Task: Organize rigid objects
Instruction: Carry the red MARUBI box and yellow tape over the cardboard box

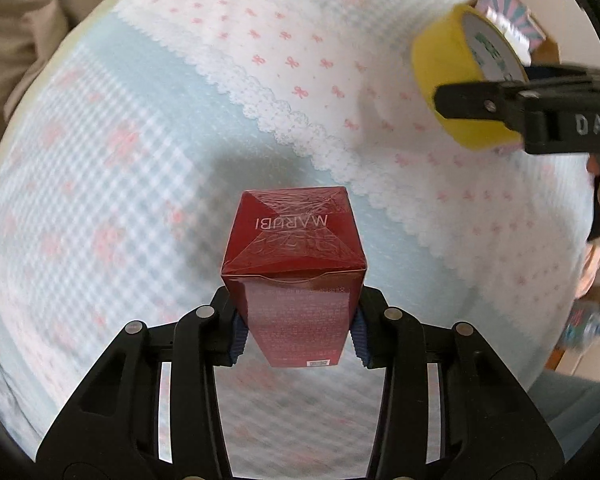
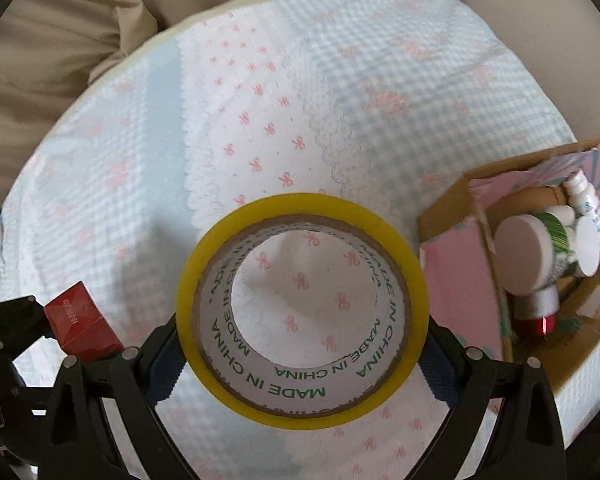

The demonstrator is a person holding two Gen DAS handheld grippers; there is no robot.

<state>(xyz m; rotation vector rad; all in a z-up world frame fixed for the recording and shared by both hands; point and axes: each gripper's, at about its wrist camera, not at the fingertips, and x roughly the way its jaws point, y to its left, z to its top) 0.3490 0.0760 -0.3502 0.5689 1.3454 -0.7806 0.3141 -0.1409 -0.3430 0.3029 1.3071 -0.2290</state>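
Note:
My left gripper [image 1: 296, 334] is shut on a red MARUBI carton [image 1: 296, 248] wrapped in clear film, held above the cloth-covered round table [image 1: 140, 140]. The carton also shows at the left of the right wrist view [image 2: 82, 328]. My right gripper [image 2: 300, 354] is shut on a yellow roll of tape [image 2: 300, 408], gripped across its outer rim, with the core reading MADE IN CHINA. The tape [image 1: 448, 68] and the right gripper's finger [image 1: 500, 102] show at the upper right of the left wrist view.
An open cardboard box [image 2: 448, 208] with pink lining stands at the table's right edge and holds several white bottles and jars [image 2: 528, 256]. A corner of it shows behind the tape in the left wrist view [image 1: 512, 8]. Beige upholstery [image 2: 60, 60] lies beyond the table.

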